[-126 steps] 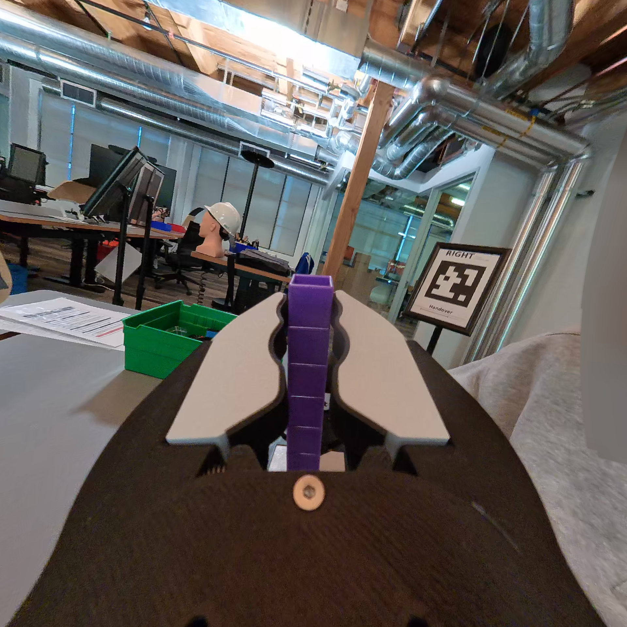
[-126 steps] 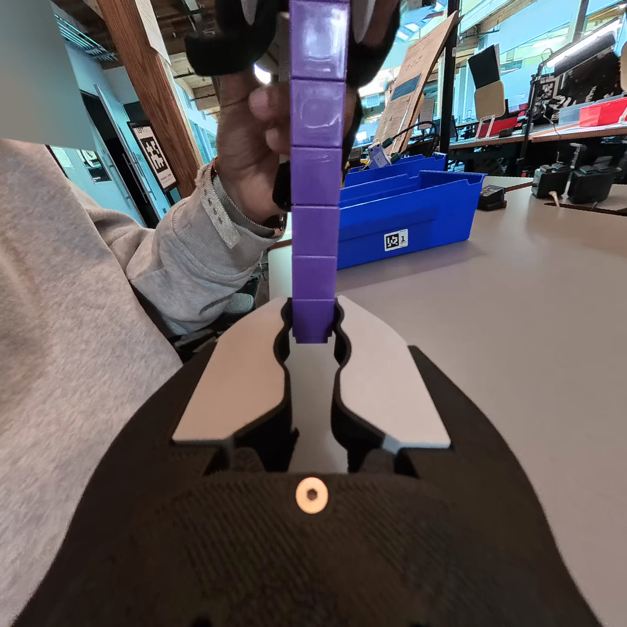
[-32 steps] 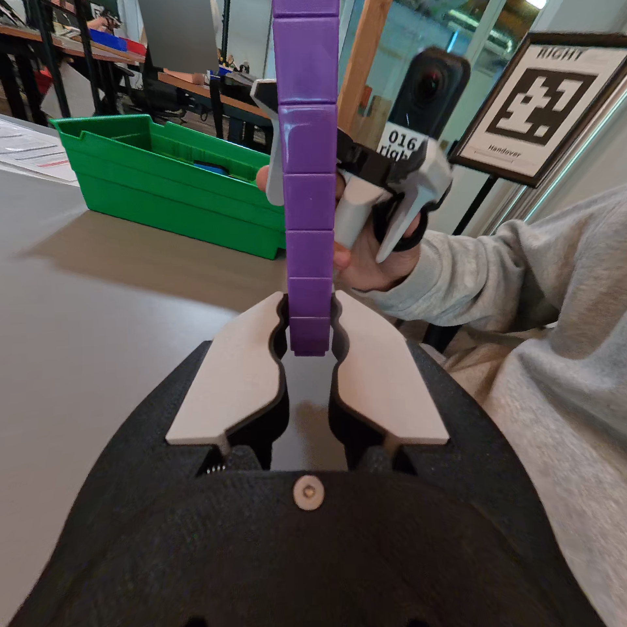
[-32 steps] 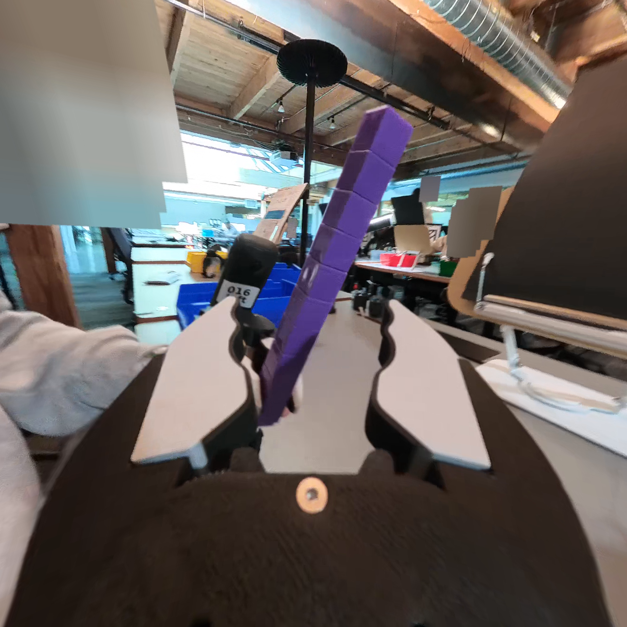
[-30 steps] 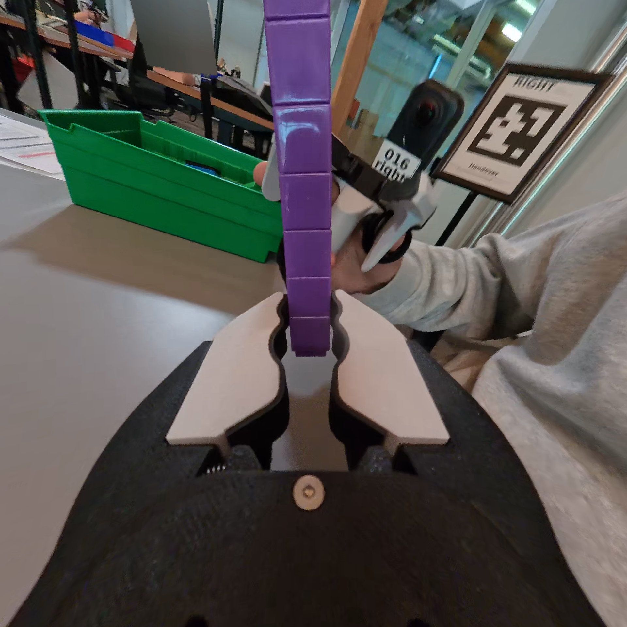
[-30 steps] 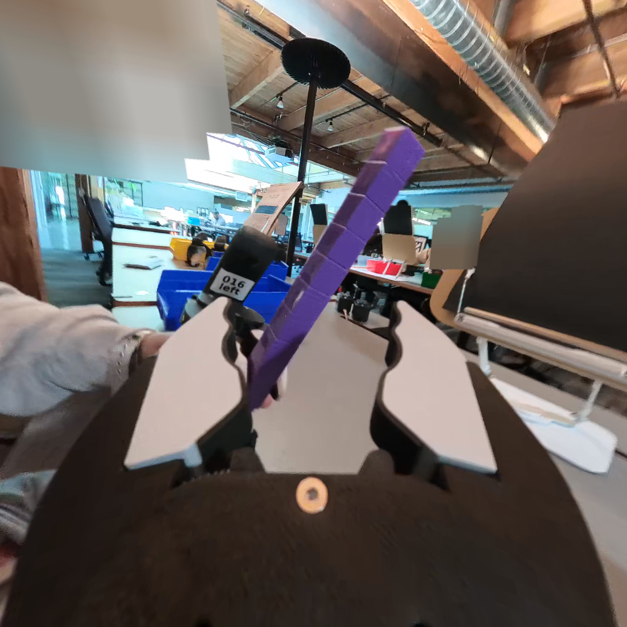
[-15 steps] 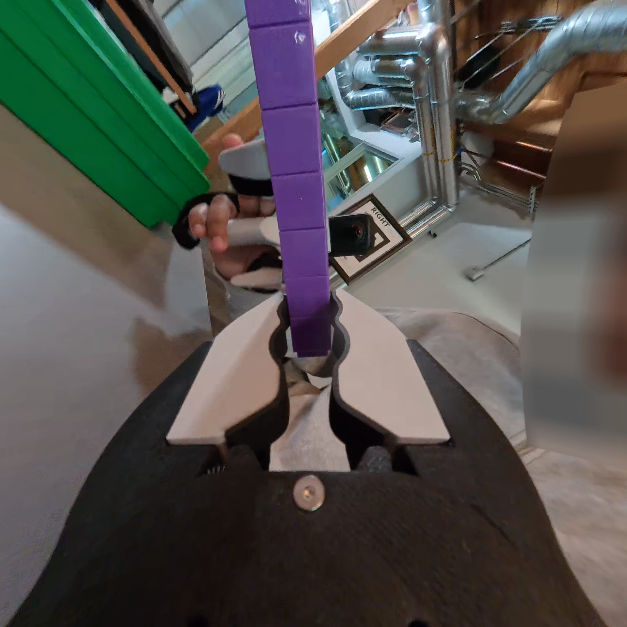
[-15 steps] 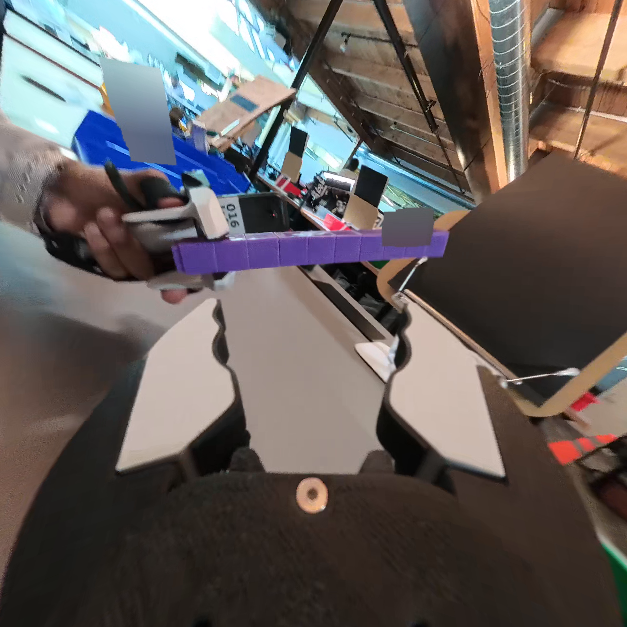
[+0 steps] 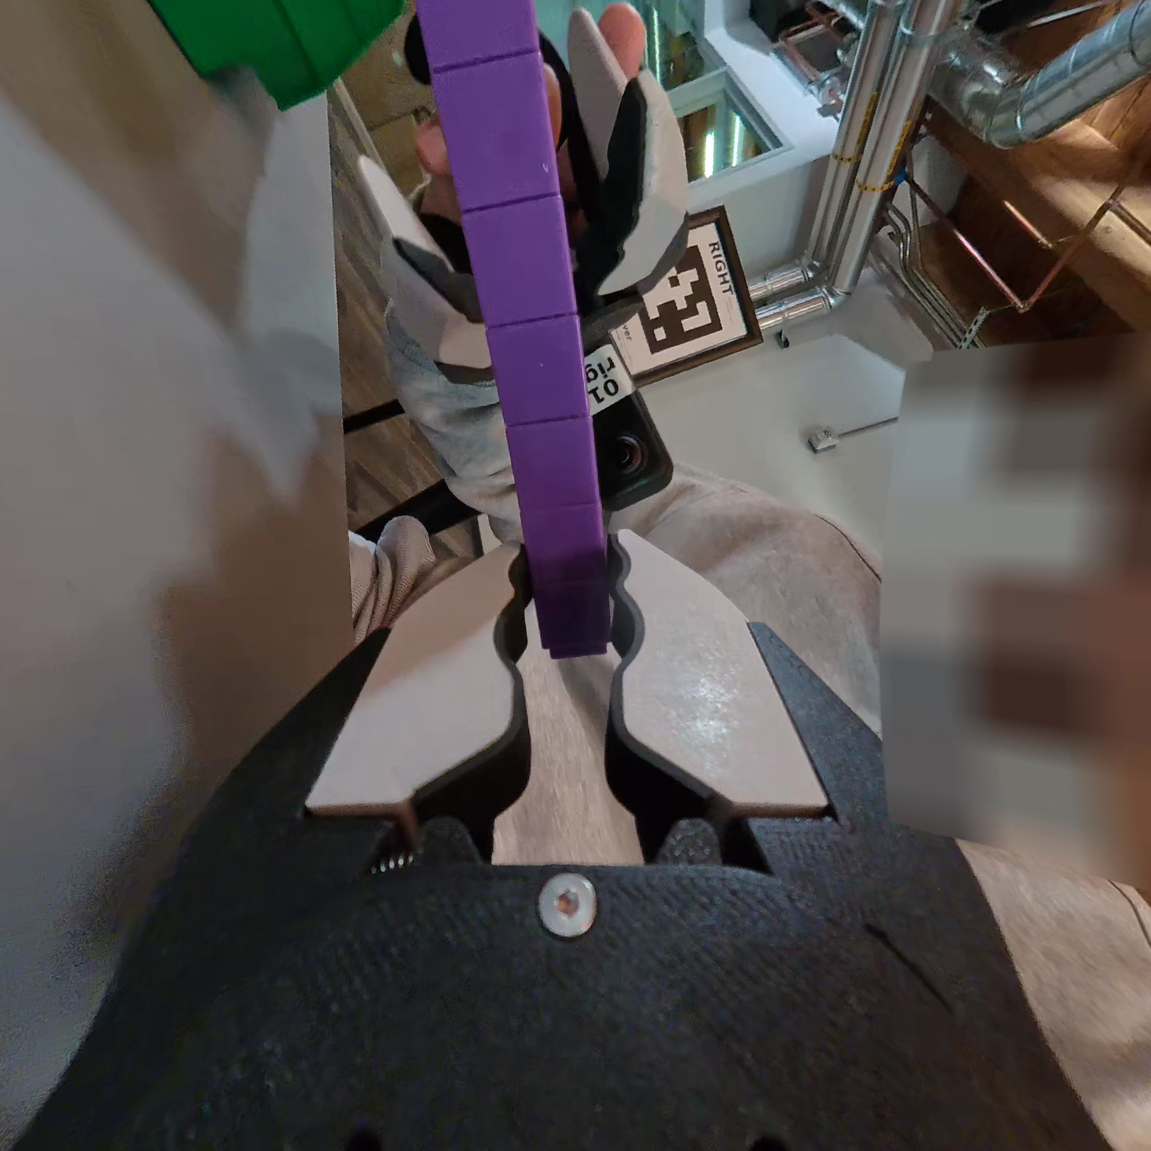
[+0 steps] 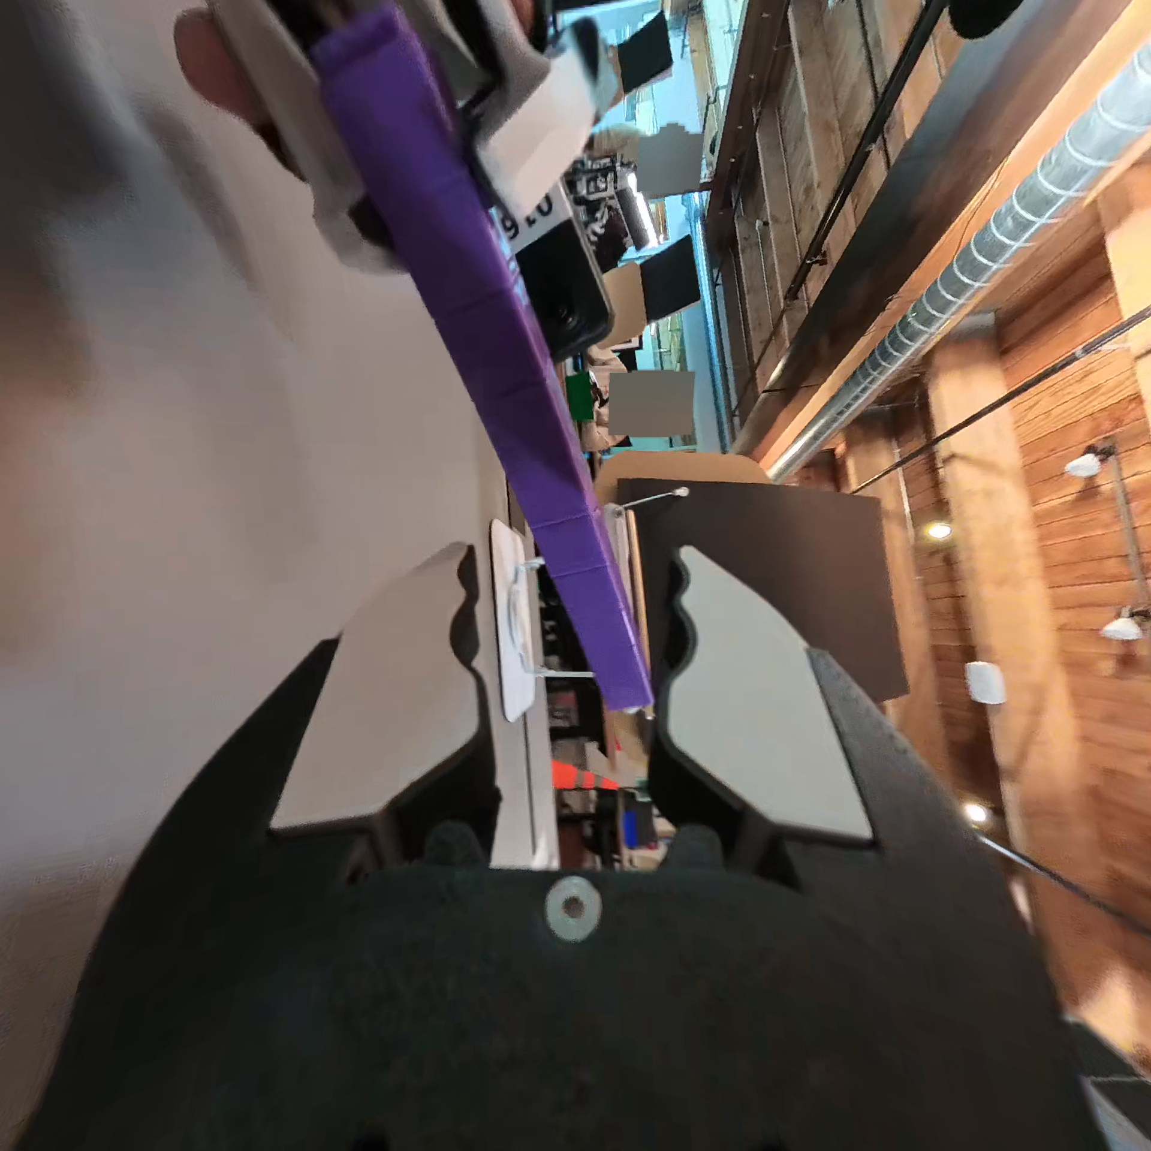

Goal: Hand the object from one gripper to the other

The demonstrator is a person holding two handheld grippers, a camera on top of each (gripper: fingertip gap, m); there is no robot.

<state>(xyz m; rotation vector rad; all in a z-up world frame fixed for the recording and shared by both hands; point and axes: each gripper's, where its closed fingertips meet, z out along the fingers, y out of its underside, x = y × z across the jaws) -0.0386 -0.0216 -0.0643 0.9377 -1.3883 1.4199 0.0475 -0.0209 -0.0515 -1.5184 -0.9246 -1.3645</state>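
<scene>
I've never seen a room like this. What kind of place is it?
Probably a workshop or lab in an old industrial building: bare metal pipes, a silver air duct along wooden beams, and a green parts bin.

Both views rolled hard, room sideways. Grey tabletop fills the left. Green bin at top edge. Framed marker sign against a pale wall, silver pipes beside it. Timber plank wall, ribbed metal duct, white lamps lit.

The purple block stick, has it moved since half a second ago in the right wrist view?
Yes. The purple block stick lay level above the open right gripper; now it slants down between the fingers, its free end beside the right one.
</scene>
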